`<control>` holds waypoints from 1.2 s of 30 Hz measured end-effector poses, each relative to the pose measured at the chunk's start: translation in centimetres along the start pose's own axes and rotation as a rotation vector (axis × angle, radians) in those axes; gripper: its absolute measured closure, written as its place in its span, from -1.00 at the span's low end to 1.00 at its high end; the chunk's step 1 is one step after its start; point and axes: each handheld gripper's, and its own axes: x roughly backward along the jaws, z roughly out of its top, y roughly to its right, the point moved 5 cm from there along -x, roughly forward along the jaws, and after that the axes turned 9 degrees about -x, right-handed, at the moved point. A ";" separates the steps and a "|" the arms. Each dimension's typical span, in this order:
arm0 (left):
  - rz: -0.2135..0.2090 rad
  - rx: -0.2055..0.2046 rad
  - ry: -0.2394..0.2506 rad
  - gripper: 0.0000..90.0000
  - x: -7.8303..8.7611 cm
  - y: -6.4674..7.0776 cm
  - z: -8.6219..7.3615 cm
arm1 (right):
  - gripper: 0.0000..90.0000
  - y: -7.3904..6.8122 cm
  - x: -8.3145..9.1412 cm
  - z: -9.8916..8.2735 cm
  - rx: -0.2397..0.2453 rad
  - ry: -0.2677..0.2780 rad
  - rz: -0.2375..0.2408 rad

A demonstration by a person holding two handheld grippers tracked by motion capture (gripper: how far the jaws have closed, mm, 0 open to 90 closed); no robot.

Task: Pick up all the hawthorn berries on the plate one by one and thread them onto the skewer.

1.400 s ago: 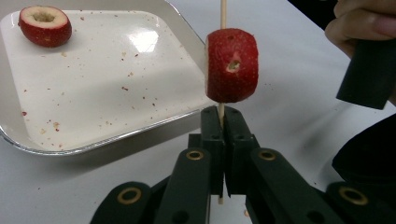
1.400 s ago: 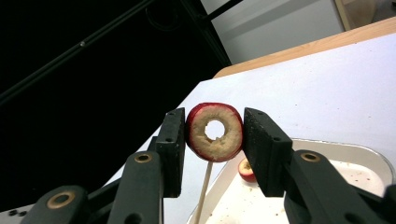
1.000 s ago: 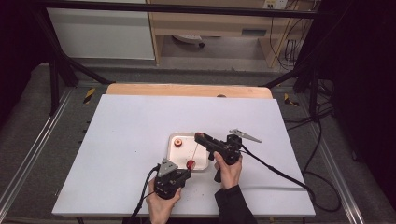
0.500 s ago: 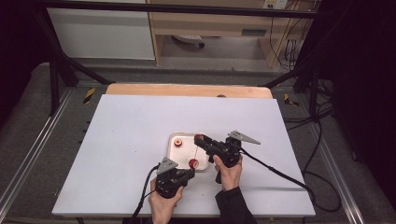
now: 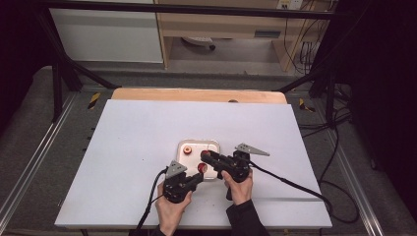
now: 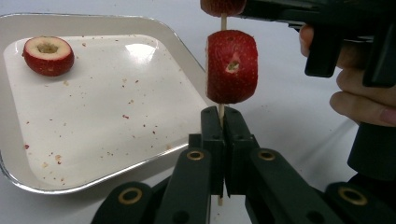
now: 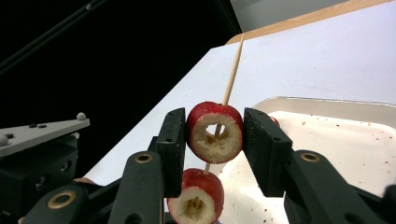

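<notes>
My left gripper [image 6: 223, 123] is shut on the lower end of a thin wooden skewer [image 6: 221, 111], which it holds upright. One cored red fruit [image 6: 232, 66] is threaded on the skewer just above its jaws. My right gripper [image 7: 213, 131] is shut on a second cored red fruit [image 7: 214, 132], and the skewer [image 7: 232, 70] passes through its hole. The first fruit [image 7: 196, 196] sits right below it. In the high view both grippers, left [image 5: 197, 173] and right [image 5: 206, 156], meet over the near right corner of a small metal tray [image 5: 212, 144]. A third cored fruit [image 5: 186, 150] lies on the tray.
The tray [image 6: 28, 23] rests on a white tabletop [image 5: 128, 147] and carries red crumbs. A wooden strip [image 5: 196, 95] runs along the far edge. Cables [image 5: 290, 179] trail from both grippers toward the near and right sides. Dark frame posts stand around the table.
The right gripper with its fruit has shifted slightly toward the left gripper. The left hand has stayed in place.
</notes>
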 end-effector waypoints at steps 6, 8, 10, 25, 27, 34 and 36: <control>-0.008 -0.026 -0.012 0.97 -0.2 -0.2 -0.2 | 0.35 0.0 0.1 -0.2 0.010 -0.009 -0.010; -0.009 -0.037 -0.016 0.97 -0.2 -0.2 -0.3 | 0.35 0.0 0.1 -0.2 0.015 -0.012 -0.013; -0.010 -0.052 -0.015 0.97 -0.2 -0.2 -0.3 | 0.35 0.0 0.1 -0.2 0.017 -0.024 -0.011; 0.016 -0.143 -0.042 0.96 1.5 -1.8 -1.0 | -0.70 1.0 1.2 1.2 0.151 -0.117 -0.097; 0.014 -0.146 -0.041 0.96 1.9 -2.0 -1.1 | -0.79 1.5 1.2 1.1 0.169 -0.162 -0.114; 0.035 -0.177 -0.041 0.96 3.7 -2.9 -1.3 | -0.86 2.6 1.2 1.3 0.221 -0.267 -0.178; 0.031 -0.179 -0.050 0.96 4.2 -3.2 -1.4 | -0.86 2.6 1.2 1.5 0.223 -0.278 -0.182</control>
